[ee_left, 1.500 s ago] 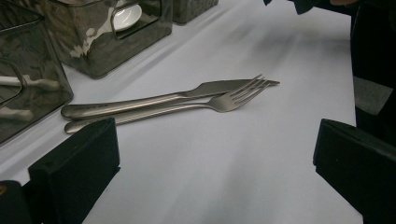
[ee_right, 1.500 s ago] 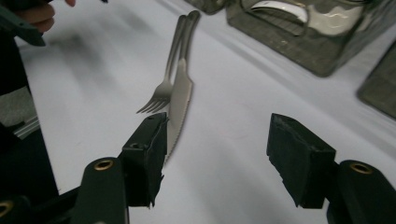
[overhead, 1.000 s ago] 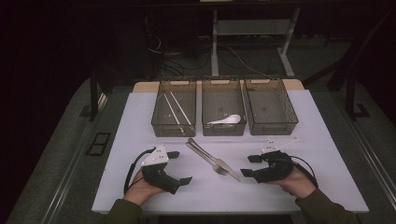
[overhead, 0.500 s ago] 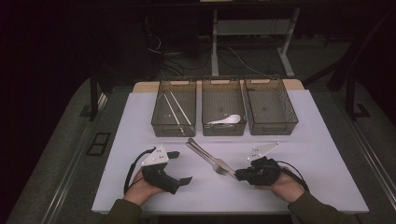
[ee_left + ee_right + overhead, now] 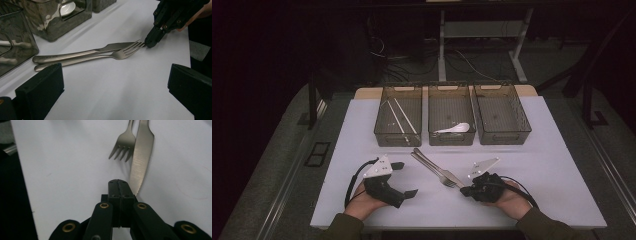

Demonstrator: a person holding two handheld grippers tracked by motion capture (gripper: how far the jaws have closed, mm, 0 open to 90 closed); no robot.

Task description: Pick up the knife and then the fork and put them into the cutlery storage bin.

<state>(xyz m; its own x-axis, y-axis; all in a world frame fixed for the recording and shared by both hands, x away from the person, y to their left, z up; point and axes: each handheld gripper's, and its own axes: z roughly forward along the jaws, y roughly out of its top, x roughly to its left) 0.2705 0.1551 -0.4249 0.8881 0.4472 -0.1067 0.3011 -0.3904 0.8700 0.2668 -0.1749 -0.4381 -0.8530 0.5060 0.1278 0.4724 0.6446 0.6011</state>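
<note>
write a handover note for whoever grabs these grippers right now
Left gripper: open, empty, resting on the table left of the cutlery.
Right gripper: jaws shut, holding nothing, tip at the knife's blade end.
Fork and knife lie side by side on the table in front of the bins.
Left bin holds chopsticks, middle bin a spoon, right bin looks empty.
Done: chopsticks and spoon binned, it seems.
Left: probably fork and knife, neither gripped yet.
</note>
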